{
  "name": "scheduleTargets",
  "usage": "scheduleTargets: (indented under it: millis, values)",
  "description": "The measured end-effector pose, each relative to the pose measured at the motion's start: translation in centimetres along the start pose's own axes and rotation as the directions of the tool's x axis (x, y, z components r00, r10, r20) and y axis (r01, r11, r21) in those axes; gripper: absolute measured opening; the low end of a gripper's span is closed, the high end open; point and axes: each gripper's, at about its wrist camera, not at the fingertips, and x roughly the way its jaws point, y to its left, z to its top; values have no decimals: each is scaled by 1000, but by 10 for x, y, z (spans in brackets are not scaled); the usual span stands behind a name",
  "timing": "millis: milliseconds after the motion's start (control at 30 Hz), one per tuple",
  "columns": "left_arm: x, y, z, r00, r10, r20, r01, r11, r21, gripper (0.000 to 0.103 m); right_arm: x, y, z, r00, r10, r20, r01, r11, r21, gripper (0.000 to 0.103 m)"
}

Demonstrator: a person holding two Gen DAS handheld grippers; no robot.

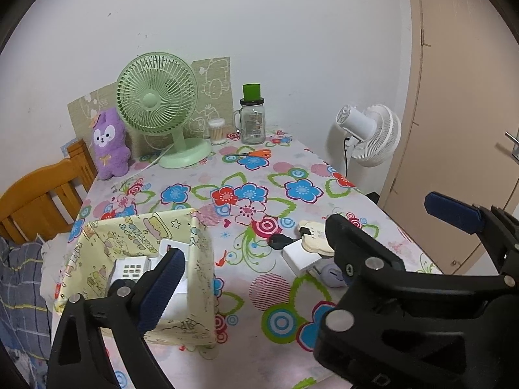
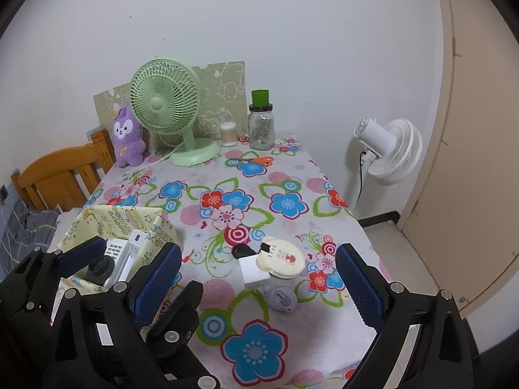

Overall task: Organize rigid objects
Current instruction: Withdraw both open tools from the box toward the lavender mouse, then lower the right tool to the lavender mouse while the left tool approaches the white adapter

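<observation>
Covering most of both views is the table (image 2: 285,175) w/ its flowered cloth, pushed against the wall, prob. so the tall stuff at the back can't tip off. Back row: green fan (image 2: 167,103), purple plush (image 2: 127,139), jar (image 2: 261,129) w/ green lid, swab tub (image 2: 228,134), orange scissors (image 2: 259,161) lying flat just in front. White fan (image 2: 389,152) stands off the table by the door.

Next down: yellow fabric bin (image 1: 198,259) at the near left corner, open top, close to the person so drops are short. Inside it already: white keypad device (image 1: 131,267) and a white charger (image 2: 136,240), plus a dark round item I can't ID.

Left tongs (image 1: 256,256) hang over the bin's right wall, jaws wide apart, nothing between them. Right tongs (image 2: 259,278) also wide apart, empty, framing the loose pile.

That pile sits mid-right on the table, well apart from the bin: cream bear-shaped case (image 2: 280,256) resting partly on a white block (image 2: 249,270), black key fob (image 2: 241,250) touching the block's far edge, small grey round piece (image 2: 282,298) just in front. Likely next pick is from here, approx. the grey piece or the block.
</observation>
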Motion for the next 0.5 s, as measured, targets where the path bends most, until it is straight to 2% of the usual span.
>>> scheduleTargets:
  millis: [300, 500]
  values:
    - [14, -8, -8, 999, -49, 2, 49, 998, -38, 101, 11, -16, -9, 1000, -4, -20, 5, 1000, 5, 98]
    - [27, -16, -14, 999, -48, -5, 48, 999, -19, 101, 18, -25, -17, 1000, -15, -19, 14, 1000, -6, 98]
